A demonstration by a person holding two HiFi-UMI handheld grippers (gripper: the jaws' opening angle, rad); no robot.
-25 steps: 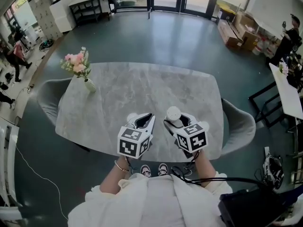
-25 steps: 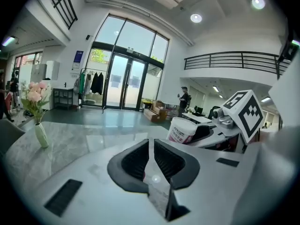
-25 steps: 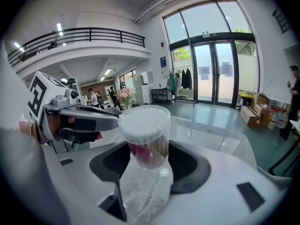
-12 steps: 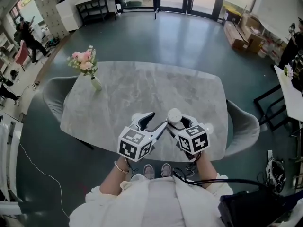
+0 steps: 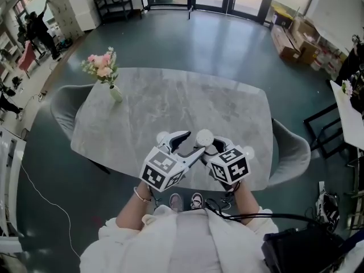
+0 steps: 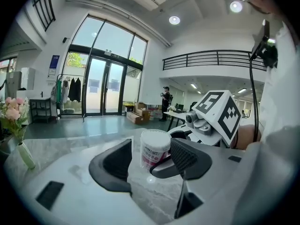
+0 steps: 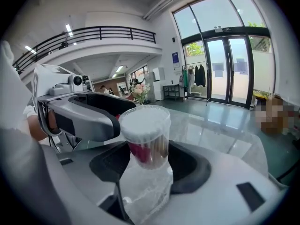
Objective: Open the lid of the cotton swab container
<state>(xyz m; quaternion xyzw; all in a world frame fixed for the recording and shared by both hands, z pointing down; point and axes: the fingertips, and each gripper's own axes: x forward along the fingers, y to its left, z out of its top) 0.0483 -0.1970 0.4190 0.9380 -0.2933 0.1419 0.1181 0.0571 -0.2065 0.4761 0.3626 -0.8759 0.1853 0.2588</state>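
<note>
Cotton swab container upright within the right tool

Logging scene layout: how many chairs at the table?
2. Left chair at the table's left end, right chair at its right end. Near side is partly hidden by the person.

we count one counter. we count one vase on it, holding one bunch of flowers. we count one cotton swab container. we count two chairs: one chair at the counter's left end and one chair at its right end. we count two shoes: one shoe and a second shoe. we count one bracelet.
</note>
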